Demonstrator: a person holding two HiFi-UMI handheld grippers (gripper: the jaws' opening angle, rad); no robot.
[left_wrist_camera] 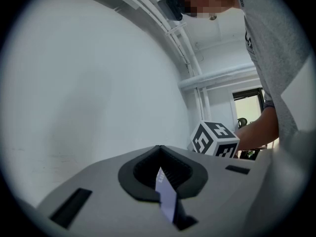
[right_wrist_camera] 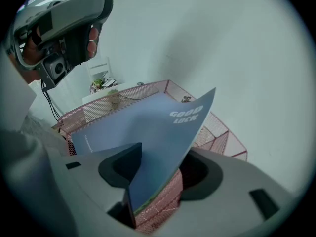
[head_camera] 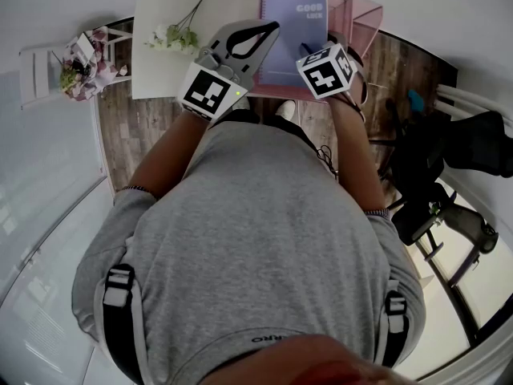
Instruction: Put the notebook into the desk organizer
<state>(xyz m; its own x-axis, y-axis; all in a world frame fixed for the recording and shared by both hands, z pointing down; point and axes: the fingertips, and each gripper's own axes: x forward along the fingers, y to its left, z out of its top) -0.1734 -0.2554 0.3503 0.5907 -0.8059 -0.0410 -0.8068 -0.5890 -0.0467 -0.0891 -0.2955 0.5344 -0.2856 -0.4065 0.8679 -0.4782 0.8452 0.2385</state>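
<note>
- The notebook (right_wrist_camera: 148,132) is held right over the desk organizer (right_wrist_camera: 219,132), maybe already partly inside it; hard to tell.
- It's clamped by the left tool (left_wrist_camera: 159,154). The right tool (right_wrist_camera: 165,157) is slackened, jaws apart around it.
- Still to be done: dropping it in.

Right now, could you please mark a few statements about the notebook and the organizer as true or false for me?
1. The notebook cover reads GOOD LUCK. True.
2. The desk organizer is black plastic. False: it is pink wire mesh.
3. The notebook passes between the jaws of the right gripper. True.
4. The right gripper's jaws are clamped tight together. False: they stand apart, with the notebook between them.
</note>
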